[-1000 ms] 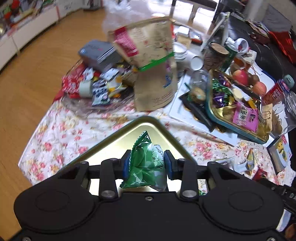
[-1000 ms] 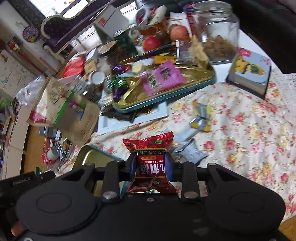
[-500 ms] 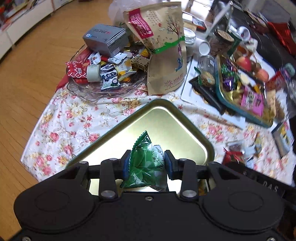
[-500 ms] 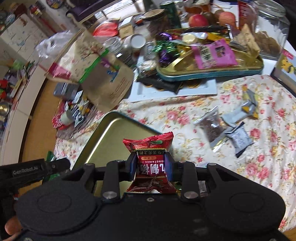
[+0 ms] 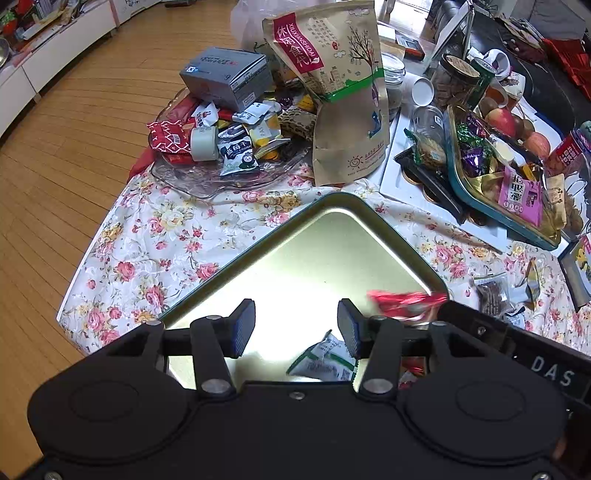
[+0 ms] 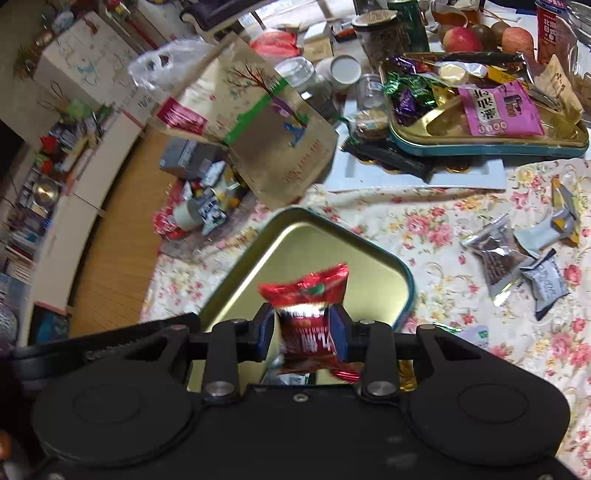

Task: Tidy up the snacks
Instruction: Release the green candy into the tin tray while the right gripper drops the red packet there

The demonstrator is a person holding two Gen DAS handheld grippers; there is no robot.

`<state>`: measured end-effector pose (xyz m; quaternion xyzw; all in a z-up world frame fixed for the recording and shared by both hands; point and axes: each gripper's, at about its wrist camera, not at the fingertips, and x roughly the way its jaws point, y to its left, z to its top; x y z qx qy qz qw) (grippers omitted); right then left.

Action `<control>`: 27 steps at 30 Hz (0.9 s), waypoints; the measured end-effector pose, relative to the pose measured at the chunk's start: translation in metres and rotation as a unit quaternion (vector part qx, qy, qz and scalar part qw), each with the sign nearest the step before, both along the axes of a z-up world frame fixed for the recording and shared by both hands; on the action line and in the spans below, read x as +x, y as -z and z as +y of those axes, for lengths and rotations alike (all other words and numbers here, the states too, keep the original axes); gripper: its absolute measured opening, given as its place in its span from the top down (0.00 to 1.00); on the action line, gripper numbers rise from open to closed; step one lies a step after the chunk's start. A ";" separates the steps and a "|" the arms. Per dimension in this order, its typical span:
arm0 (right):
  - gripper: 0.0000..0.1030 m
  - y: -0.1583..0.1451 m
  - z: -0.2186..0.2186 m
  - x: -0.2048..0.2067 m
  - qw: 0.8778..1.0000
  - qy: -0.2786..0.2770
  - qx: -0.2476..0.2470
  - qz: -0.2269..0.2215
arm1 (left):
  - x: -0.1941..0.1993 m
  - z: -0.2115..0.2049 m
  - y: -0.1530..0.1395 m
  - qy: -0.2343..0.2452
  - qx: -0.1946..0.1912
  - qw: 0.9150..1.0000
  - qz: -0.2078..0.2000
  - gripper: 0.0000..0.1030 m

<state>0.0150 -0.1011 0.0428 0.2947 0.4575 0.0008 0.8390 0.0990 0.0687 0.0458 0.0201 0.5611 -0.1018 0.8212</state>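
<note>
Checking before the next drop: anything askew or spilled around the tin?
Yes. A few wrapped snacks lie loose on the floral cloth right of the gold tin, and the tall paper snack bag leans.

Daylit room, strong glare on the metal tray, motion blur in the right view.

Light comes in from the far end of the room and washes out the wooden floor (image 5: pixel 402 16) there. The gold tray (image 5: pixel 332 258) throws a white glare patch near the left gripper (image 5: pixel 296 324), burning out detail. The left view is sharp apart from a smeared red packet (image 5: pixel 404 301). The right view is softer: the red packet (image 6: pixel 308 314), the brown bag (image 6: pixel 273 140) and the shelves (image 6: pixel 55 177) are blurred. Both views bend strongly at the edges, and the black gripper bodies stay dark.
</note>
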 end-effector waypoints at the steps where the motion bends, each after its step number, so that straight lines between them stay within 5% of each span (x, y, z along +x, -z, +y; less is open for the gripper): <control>1: 0.64 -0.002 0.000 -0.001 1.000 0.000 0.000 -0.004 | 0.000 -0.001 0.001 0.001 0.000 1.000 0.001 0.46; 8: 0.64 -0.002 -0.004 0.000 0.999 0.012 -0.043 0.010 | -0.003 -0.009 0.007 0.013 0.016 1.000 0.009 0.46; 27: 0.64 0.017 -0.029 -0.008 0.994 0.045 -0.053 0.085 | -0.015 -0.051 0.019 0.053 0.041 0.998 0.016 0.45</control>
